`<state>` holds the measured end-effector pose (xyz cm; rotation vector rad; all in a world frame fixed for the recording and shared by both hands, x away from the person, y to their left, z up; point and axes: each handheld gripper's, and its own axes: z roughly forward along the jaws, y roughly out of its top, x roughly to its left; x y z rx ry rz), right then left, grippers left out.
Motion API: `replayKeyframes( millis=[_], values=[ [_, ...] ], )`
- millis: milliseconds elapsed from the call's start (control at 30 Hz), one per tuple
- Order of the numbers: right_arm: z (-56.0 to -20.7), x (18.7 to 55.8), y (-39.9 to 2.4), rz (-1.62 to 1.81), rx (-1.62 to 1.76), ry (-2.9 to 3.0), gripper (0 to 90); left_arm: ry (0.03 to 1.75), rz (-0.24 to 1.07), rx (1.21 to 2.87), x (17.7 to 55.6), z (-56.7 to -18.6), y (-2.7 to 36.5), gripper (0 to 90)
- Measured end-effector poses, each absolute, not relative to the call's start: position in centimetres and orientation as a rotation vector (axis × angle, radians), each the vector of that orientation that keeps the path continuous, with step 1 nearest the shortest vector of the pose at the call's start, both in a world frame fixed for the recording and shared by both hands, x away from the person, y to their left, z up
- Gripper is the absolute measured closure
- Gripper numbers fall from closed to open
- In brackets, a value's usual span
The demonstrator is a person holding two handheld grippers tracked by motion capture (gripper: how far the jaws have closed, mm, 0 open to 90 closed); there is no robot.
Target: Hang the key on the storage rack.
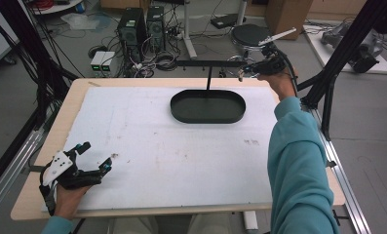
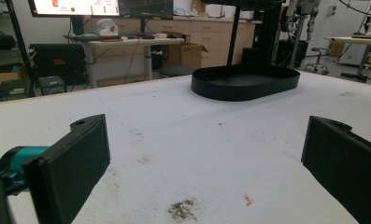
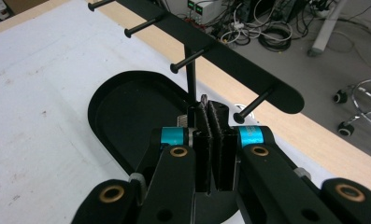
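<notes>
Space lay open across the white worktop [image 1: 147, 146]. The left hand-held gripper [image 1: 94, 156] rested near its front-left edge, jaws spread wide. The right hand-held gripper [image 3: 210, 109] hovered closed on a small metal piece [image 3: 204, 99] above the black tray's [image 1: 208, 117] far right rim, by the peg rack [image 3: 230, 56].

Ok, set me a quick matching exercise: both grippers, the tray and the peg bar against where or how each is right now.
Things:
1. left gripper
2. right gripper
3. black tray
4. peg bar

States:
A. raised above the tray
B. jaws shut, up at the far right
C. jaws wide open, low at the near left
D. flat on the white mat, far side

Pairs: 1-C; 2-B; 3-D; 4-A
</notes>
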<state>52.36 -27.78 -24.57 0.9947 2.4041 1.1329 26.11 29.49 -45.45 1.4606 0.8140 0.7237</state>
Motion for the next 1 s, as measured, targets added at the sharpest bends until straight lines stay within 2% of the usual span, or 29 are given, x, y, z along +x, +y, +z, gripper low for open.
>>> replayKeyframes(
  millis=[1000],
  values=[
    [-26.3, 54.1, -27.7, 1.022, 1.029, 2.411, 88.8, 0.824, 0.721, 1.455, 26.1, -45.4, 29.5, 1.7]
  ],
)
